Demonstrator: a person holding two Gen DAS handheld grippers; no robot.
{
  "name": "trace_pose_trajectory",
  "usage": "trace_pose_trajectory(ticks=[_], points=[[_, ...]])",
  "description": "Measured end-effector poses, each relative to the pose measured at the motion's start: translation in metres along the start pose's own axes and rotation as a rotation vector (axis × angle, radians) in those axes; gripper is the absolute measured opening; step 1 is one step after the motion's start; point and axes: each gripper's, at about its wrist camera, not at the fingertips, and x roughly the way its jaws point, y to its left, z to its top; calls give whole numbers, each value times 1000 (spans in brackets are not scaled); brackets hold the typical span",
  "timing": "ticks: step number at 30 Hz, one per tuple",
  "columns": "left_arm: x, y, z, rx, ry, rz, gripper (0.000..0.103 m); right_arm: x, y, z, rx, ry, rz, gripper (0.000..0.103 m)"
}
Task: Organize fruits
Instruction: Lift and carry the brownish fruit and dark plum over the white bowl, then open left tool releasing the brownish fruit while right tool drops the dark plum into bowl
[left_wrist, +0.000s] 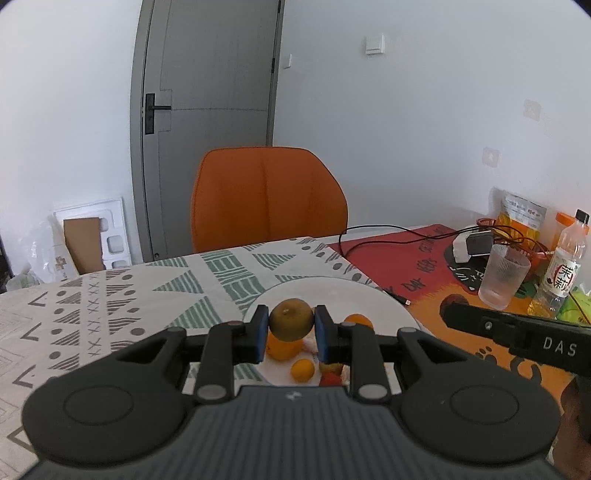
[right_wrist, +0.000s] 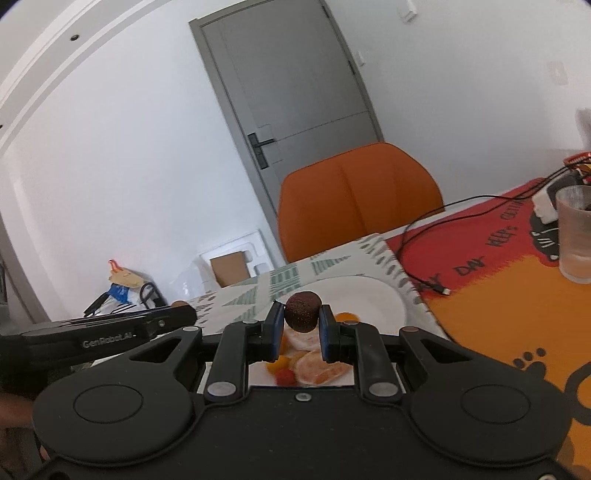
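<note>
My left jaws (left_wrist: 289, 328) pinch a greenish orange (left_wrist: 291, 319) and my right jaws (right_wrist: 301, 326) a brown fruit (right_wrist: 302, 311), both mid-frame above the plate (left_wrist: 354, 291); round skins could slip out and roll off the tabletop (left_wrist: 110, 295).

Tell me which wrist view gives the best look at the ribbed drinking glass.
The left wrist view: the ribbed glass shows whole, standing upright on the orange mat beside a labelled bottle. The right wrist view catches it only at the right edge, where the frame border cuts it off.
</note>
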Motion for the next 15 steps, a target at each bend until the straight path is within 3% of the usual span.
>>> trace_pose_trajectory(ticks=[15], points=[[50,-10,-12,-13,73,-41,25,28,-33,-3,31,43,-56,18]])
